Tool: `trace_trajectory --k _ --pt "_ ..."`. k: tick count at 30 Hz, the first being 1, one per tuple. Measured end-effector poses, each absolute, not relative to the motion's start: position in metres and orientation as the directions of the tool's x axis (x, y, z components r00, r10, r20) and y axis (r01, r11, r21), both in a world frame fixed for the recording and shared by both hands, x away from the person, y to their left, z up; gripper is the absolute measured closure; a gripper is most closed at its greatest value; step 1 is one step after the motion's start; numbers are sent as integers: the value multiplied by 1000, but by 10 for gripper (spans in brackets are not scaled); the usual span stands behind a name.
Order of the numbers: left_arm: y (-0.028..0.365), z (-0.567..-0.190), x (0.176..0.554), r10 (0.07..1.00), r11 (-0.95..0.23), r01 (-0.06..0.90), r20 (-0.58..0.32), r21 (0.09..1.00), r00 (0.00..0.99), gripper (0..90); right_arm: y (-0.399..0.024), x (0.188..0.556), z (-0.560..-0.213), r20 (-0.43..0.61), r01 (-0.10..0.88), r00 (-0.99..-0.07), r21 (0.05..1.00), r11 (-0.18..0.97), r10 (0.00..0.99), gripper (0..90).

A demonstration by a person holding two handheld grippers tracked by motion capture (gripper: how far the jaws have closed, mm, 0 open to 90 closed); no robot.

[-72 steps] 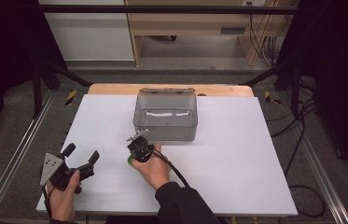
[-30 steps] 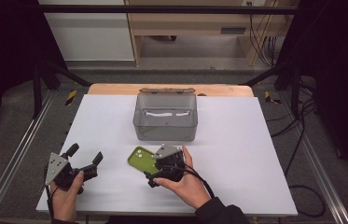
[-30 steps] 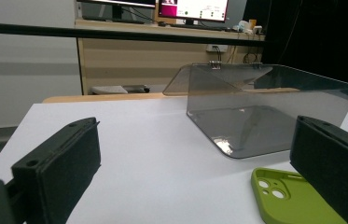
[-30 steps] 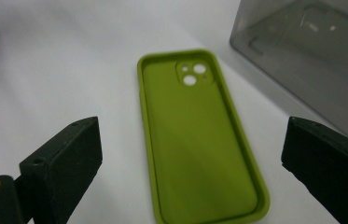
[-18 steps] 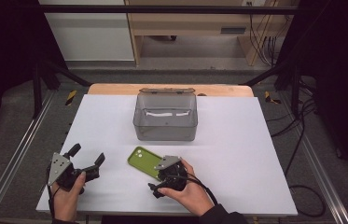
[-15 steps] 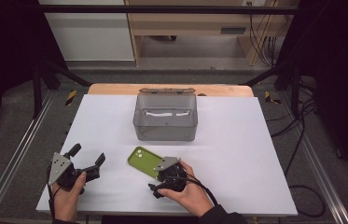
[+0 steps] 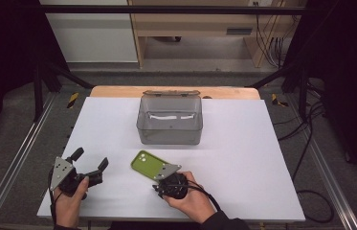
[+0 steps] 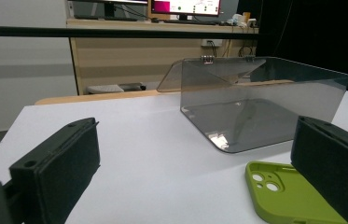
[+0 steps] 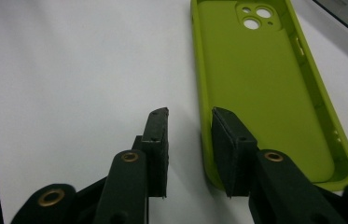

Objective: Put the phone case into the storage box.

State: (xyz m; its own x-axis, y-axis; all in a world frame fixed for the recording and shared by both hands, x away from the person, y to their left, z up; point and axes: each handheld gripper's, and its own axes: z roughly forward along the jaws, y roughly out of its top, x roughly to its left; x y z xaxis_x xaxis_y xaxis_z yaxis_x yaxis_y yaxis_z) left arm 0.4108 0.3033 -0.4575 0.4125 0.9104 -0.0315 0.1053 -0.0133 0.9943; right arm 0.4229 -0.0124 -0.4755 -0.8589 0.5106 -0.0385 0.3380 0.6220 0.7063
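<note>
Counter (image 7: 243, 143): white top, wooden edge along the far side. Box (image 7: 170, 120): clear grey plastic, open, hinged lid (image 7: 171, 93) tipped back, standing at the counter's middle toward the far edge. Wooden bench (image 7: 200, 28): on the floor beyond the counter. Monitors (image 8: 183, 6): lit, on a far desk. Cables (image 7: 310, 143): trailing on the floor at right. Metal rails (image 7: 18, 158): flanking both sides.
</note>
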Motion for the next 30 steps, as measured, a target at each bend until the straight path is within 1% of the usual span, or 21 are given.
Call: trace_trajectory --k 1,4,6,9,11,17,25,28,30 --pt "302 -458 411 909 -14 104 -31 994 415 11 -12 423 -476 -53 330 -858 708 625 512 724" --pt "302 -458 411 909 -18 106 -28 994 417 11 -14 423 -477 -61 330 -850 712 619 523 783" --pt "301 -458 411 908 -20 107 -27 994 417 12 -14 423 -477 -66 325 -851 713 621 522 794" --pt "301 -458 411 908 -26 108 -22 994 419 13 -13 423 -477 -102 303 -852 704 642 513 826" --pt "301 -458 411 908 -24 109 -24 994 418 13 -12 422 -477 -128 282 -855 698 658 502 836" --pt "301 -458 410 908 -23 108 -24 994 419 15 -11 420 -477 -162 264 -849 694 670 503 866" --pt "300 -458 410 907 -22 117 -30 993 420 16 -12 421 -477 -147 274 -848 701 658 510 877" --pt "300 -458 410 906 -19 120 -34 993 422 16 -13 422 -478 -102 306 -843 715 628 528 883" --pt "300 -457 409 905 -16 120 -36 993 423 16 -14 422 -478 -92 315 -841 718 620 533 883"
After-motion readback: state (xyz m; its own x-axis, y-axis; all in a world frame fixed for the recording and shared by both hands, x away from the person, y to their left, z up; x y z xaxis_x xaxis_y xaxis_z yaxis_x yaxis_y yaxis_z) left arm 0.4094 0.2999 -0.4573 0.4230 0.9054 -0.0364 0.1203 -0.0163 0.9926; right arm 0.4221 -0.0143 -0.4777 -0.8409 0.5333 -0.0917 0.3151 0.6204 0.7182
